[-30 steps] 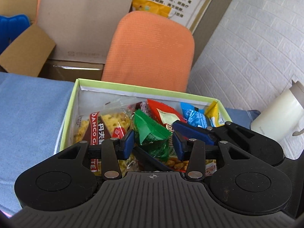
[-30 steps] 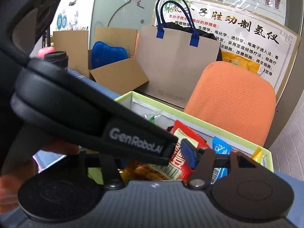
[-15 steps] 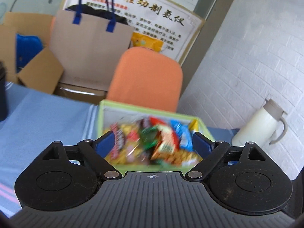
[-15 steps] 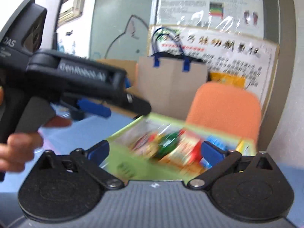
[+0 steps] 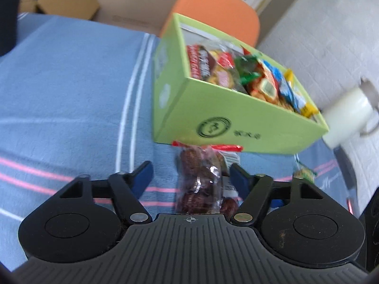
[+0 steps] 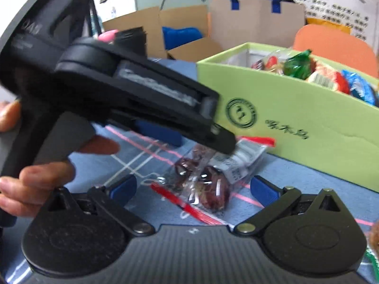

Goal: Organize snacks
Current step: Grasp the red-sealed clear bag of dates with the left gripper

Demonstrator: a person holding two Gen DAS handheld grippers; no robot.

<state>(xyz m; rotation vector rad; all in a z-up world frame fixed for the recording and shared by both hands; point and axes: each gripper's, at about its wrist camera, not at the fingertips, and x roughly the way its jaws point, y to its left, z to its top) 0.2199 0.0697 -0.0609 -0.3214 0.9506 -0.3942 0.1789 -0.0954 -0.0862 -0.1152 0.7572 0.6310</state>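
Observation:
A light green box full of snack packets stands on the blue striped cloth. A clear packet of dark red dates with red ends lies on the cloth just in front of the box. My left gripper is open, its blue-padded jaws on either side of the date packet, apart from it. In the right wrist view the same packet lies between the open jaws of my right gripper, with the left gripper's body above it and the box behind.
A white kettle stands right of the box by the brick wall. An orange chair back, cardboard boxes and a paper bag are behind the table. A small green-wrapped snack lies on the cloth at right.
My left gripper let go of the green packet in the box and opened. Both grippers pulled back out of the box and came down over the date packet on the cloth.

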